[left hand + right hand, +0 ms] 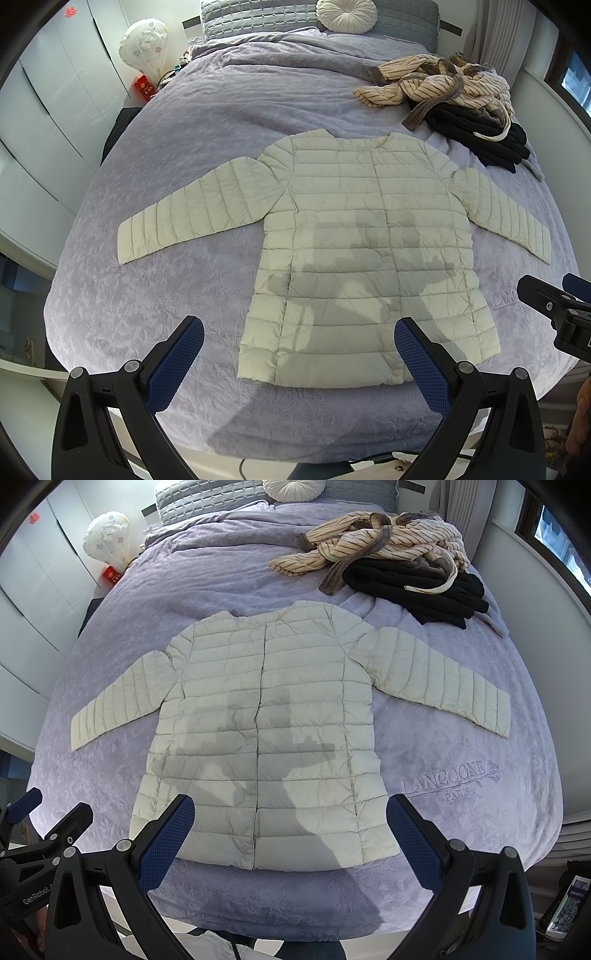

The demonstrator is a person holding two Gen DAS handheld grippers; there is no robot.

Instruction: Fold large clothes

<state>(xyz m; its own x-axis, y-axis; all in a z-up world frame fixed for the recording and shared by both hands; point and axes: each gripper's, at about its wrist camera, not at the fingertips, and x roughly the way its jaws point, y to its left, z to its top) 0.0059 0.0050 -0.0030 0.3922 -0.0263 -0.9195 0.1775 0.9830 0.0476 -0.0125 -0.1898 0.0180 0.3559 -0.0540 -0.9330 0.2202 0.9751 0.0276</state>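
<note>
A cream quilted puffer jacket (354, 221) lies flat, front up and snapped shut, on the lilac bedspread, both sleeves spread out to the sides. It also shows in the right wrist view (266, 716). My left gripper (299, 343) is open and empty, held above the jacket's hem at the foot of the bed. My right gripper (290, 823) is open and empty too, above the hem beside the left one. The right gripper shows at the right edge of the left wrist view (554, 299); the left gripper shows at the left edge of the right wrist view (48, 823).
A pile of striped cream and black clothes (461, 107) lies at the far right of the bed (184, 147). A grey pillow (258, 18) and a round cushion (347, 14) lie at the head. White wardrobes (55, 110) stand to the left.
</note>
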